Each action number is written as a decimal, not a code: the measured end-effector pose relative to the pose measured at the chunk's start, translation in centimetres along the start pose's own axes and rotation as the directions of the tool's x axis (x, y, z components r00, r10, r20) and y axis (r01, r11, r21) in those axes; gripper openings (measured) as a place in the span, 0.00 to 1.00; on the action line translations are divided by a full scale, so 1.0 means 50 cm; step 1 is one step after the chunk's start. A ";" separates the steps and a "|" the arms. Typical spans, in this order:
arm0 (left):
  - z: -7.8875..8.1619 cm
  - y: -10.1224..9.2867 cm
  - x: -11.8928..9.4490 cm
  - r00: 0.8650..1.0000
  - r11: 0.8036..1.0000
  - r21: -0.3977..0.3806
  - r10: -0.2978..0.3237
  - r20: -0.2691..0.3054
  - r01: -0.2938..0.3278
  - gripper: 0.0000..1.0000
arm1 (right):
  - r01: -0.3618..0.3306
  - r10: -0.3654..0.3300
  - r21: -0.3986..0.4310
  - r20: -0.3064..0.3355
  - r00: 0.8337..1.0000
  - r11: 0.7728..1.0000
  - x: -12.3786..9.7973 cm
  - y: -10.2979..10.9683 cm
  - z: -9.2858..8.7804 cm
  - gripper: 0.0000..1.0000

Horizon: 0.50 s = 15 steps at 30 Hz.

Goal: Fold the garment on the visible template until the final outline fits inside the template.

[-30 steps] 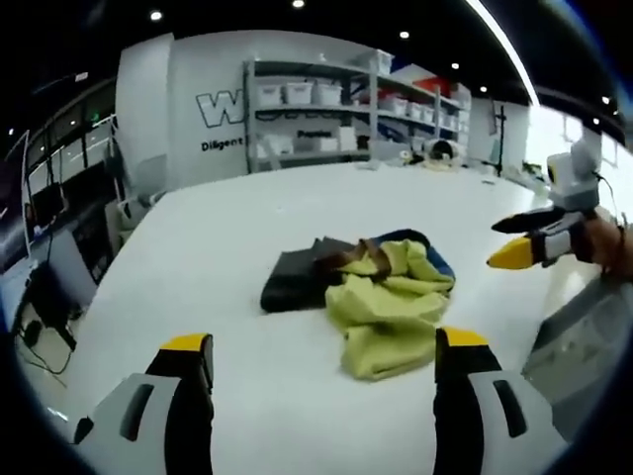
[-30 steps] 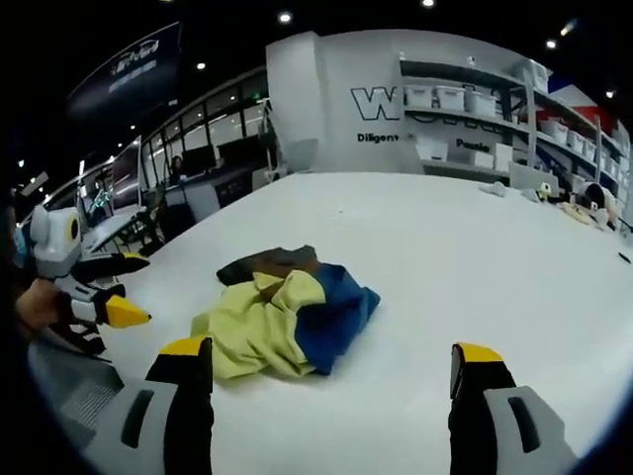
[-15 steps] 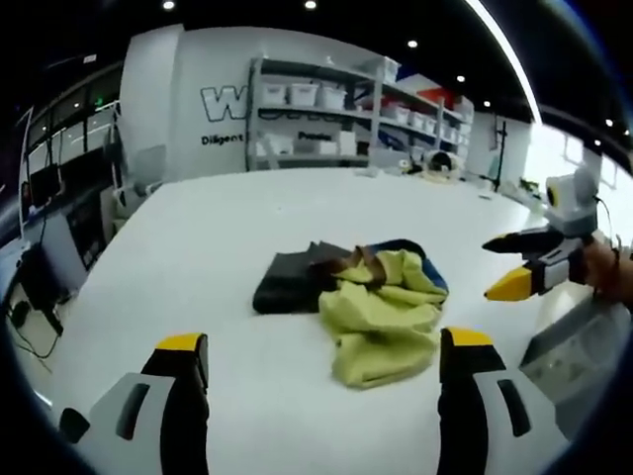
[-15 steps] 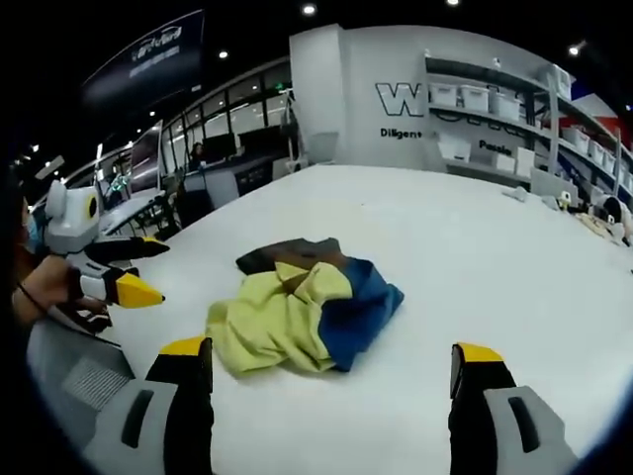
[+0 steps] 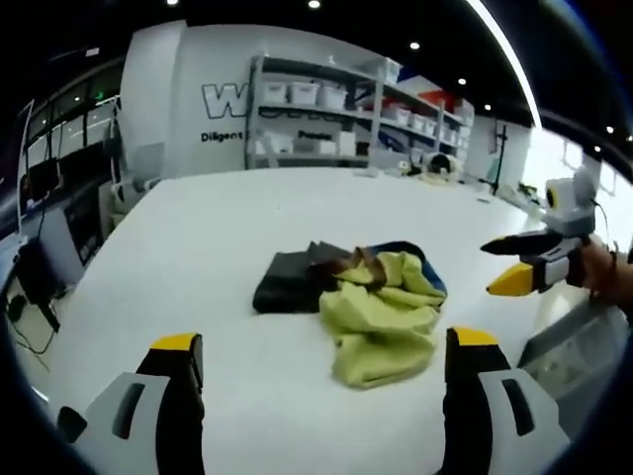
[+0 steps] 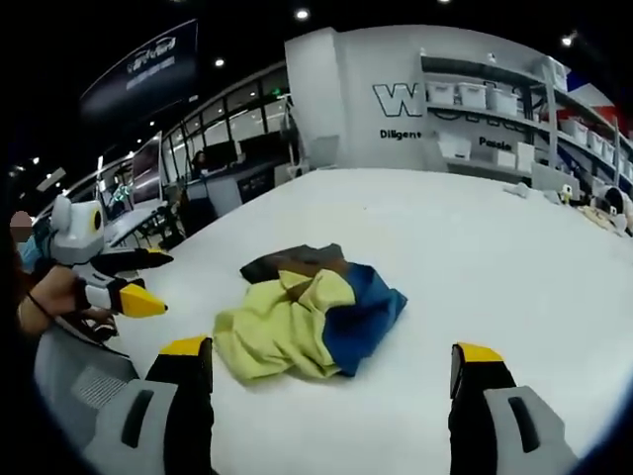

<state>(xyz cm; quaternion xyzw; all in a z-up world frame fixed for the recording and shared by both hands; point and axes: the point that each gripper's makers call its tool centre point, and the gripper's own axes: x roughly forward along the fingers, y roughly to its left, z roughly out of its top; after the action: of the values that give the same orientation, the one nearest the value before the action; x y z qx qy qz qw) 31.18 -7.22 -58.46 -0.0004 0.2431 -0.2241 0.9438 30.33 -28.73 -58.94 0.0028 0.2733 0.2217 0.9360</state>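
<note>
Table (image 5: pixel 198 237): wide white top, bare around a crumpled yellow, blue and dark grey garment (image 5: pixel 371 307) bunched in a heap near mid-table, not spread out. In left gripper view, L to R: grey part of garment lies flat at left of heap, brown patch beside it, yellow fabric piled toward the camera, blue edge showing behind. Left gripper (image 5: pixel 321 351) w/ yellow-tipped black jaws is low in the view, jaws wide apart, nothing between them, short of the garment. Right gripper (image 5: pixel 516 263) comes in from the right, held in a hand (image 5: pixel 600 272), above the table and clear of the cloth; its yellow tips sit a little apart. Grey flat panel (image 5: pixel 579 356) at lower right. In right gripper view, right gripper's own jaws also stand wide apart & empty; garment lies ahead, yellow at left, blue at right. White shelving w/ bins (image 5: pixel 326 119) at back wall.
</note>
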 end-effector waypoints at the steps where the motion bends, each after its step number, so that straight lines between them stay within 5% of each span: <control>1: 0.003 0.001 -0.001 1.000 1.000 -0.002 0.000 0.002 0.000 0.99 | -0.003 0.003 0.006 0.000 1.000 1.000 0.000 0.001 0.001 0.99; 15: 0.051 0.062 0.014 1.000 0.997 0.071 0.024 -0.008 -0.024 0.95 | -0.008 0.007 0.007 0.030 1.000 1.000 0.001 -0.015 0.072 0.99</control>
<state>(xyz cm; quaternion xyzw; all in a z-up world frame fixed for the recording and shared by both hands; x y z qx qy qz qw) 34.20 -5.01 -56.87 0.0368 0.2390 -0.2213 0.9448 32.53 -28.97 -55.99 0.0106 0.2600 0.2241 0.9392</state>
